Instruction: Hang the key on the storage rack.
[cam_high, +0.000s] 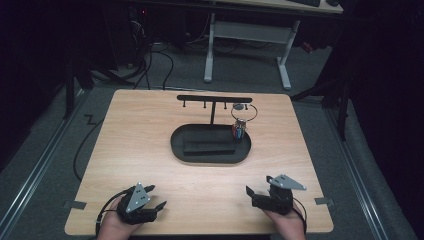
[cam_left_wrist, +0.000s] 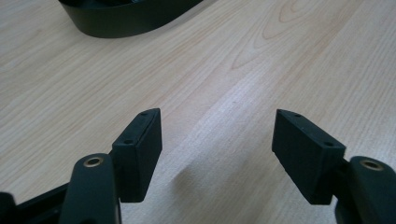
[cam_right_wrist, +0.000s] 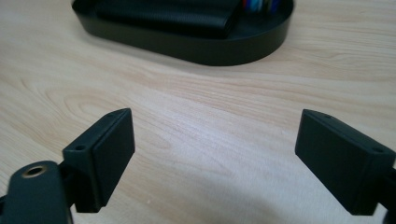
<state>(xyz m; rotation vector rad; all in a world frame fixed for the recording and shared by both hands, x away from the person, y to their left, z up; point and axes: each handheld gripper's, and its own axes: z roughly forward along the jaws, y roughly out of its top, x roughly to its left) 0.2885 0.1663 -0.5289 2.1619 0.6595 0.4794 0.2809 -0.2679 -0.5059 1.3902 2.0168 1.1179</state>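
A pale wood-grain counter stands on grey carpet in a dim room, a white-legged desk behind it. At its near edge the left gripper and right gripper rest wide open, holding nothing. Well ahead, mid-counter, sits a black oval tray with a T-shaped hook stand; a key ring with coloured tags hangs at its right end over the tray.
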